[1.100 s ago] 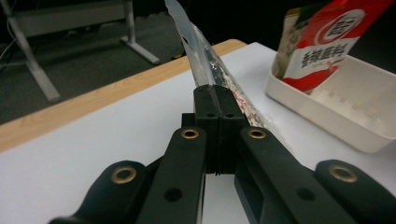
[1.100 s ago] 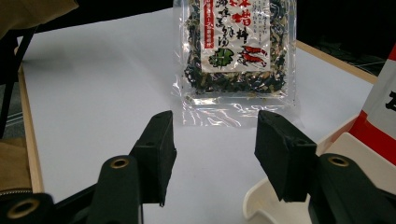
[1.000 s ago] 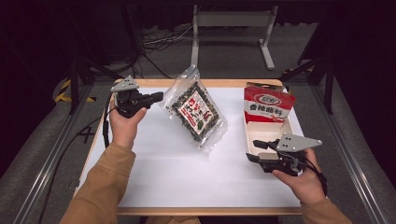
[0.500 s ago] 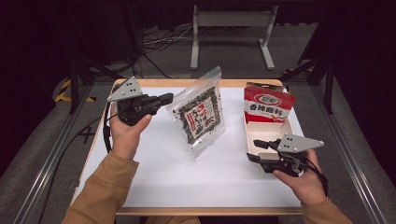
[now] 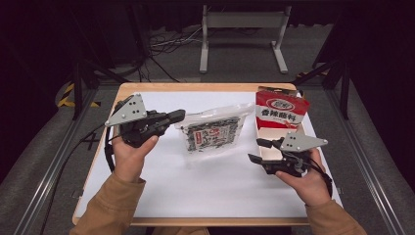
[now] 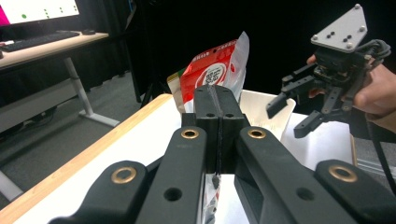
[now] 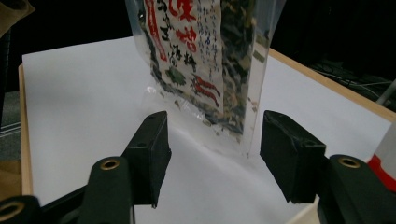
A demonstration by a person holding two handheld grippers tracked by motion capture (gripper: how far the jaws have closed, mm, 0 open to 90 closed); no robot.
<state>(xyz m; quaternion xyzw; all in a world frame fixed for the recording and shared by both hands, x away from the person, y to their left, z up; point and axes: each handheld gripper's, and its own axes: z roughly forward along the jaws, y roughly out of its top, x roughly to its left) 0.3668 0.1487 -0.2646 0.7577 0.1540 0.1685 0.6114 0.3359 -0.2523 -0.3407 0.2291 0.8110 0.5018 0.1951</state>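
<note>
A clear bag of dark dried flakes with red print (image 5: 210, 134) hangs off the table, pinched at its left edge by my left gripper (image 5: 180, 116), which is shut on it. In the left gripper view the jaws (image 6: 217, 112) meet tightly with the bag's edge (image 6: 212, 196) between them. My right gripper (image 5: 257, 151) stands open just right of the bag; its jaws have just been opening, with nothing between them. The right gripper view has the bag (image 7: 210, 56) hanging a little beyond the spread jaws of my right gripper (image 7: 215, 149).
A red snack pouch (image 5: 281, 110) stands upright in a white box (image 5: 264, 134) at the table's right side, right behind my right hand. A white sheet (image 5: 195, 186) covers the wooden tabletop. Metal rails run along both sides.
My left gripper has lifted the bag off the sheet and carried it right and toward me; the bag now hangs instead of lying flat. The right gripper's jaws have spread slightly.
</note>
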